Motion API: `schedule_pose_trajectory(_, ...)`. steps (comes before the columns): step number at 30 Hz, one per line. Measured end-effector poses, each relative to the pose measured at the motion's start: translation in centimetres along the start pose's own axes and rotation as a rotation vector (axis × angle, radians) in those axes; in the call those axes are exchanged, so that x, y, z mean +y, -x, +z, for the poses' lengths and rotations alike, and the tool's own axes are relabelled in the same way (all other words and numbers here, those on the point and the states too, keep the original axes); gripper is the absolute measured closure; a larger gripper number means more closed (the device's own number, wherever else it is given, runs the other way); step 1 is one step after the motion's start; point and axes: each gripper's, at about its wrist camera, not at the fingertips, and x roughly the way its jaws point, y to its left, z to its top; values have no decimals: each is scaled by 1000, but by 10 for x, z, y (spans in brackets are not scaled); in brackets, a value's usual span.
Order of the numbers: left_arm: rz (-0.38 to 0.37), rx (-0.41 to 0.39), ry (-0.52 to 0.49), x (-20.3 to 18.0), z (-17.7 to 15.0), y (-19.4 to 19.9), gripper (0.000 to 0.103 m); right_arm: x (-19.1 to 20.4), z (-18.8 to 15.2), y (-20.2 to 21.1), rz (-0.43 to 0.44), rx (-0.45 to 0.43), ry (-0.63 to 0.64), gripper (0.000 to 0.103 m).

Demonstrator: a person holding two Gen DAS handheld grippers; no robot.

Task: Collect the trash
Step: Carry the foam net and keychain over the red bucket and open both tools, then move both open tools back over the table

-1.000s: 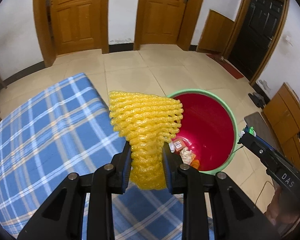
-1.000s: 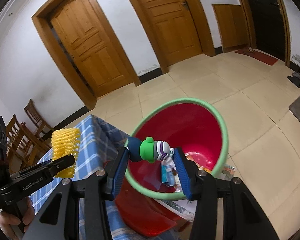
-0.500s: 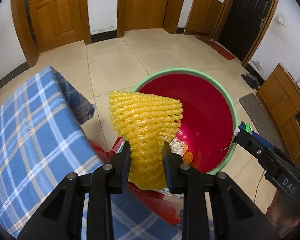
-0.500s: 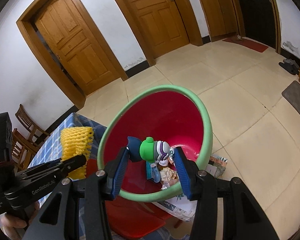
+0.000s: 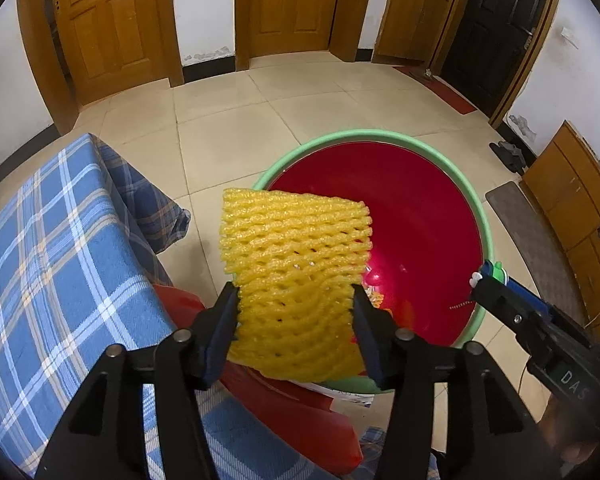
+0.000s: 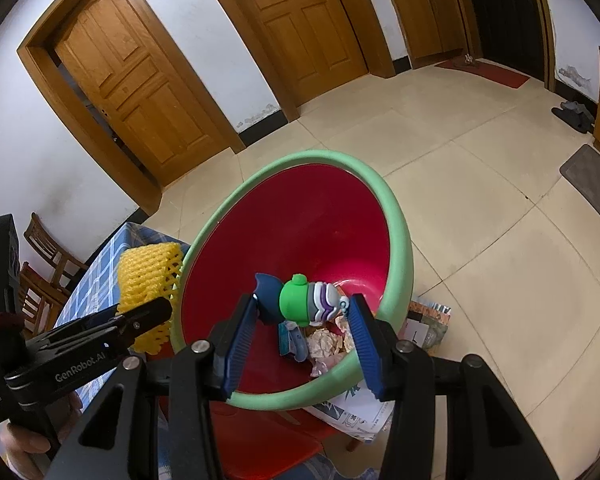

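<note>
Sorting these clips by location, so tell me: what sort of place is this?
Most likely a room in a home. Panelled wooden doors line the white walls, the floor is beige tile, and a table with a blue plaid cloth stands beside a red trash bin.

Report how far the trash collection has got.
Done: crumpled paper and wrappers already lie in the red bin. In hand: the left gripper holds a yellow foam net over the bin's near rim, the jaws widening around it; the right gripper clamps a small green toy above the bin. Left: dropping both.
</note>
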Motion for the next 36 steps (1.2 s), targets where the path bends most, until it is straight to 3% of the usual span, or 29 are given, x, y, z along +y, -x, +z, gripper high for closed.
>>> schedule_pose_trajectory(4, -9, 1, -1, 0, 3, -1, 43, -2, -1, 0, 0, -1, -2, 52)
schedule_pose_trajectory(6, -7, -2, -2, -1, 3, -1, 31, -2, -1, 0, 1, 0, -2, 52)
schedule_pose_trajectory(8, 0, -14, -1, -1, 5, 0, 28, -2, -1, 0, 1, 0, -2, 52)
schedule_pose_trajectory(22, 24, -25, 21, 4, 4, 7, 27, -7, -2, -6, 12, -6, -4, 51)
schedule_pose_trajectory(26, 29, -30, 33, 5, 2, 11, 27, -4, 1, -2, 18, -21, -7, 41)
schedule_pose_trajectory(36, 38, -59, 69, 16, -6, 36, 27, 16, 2, 17, 45, -50, 28, 35)
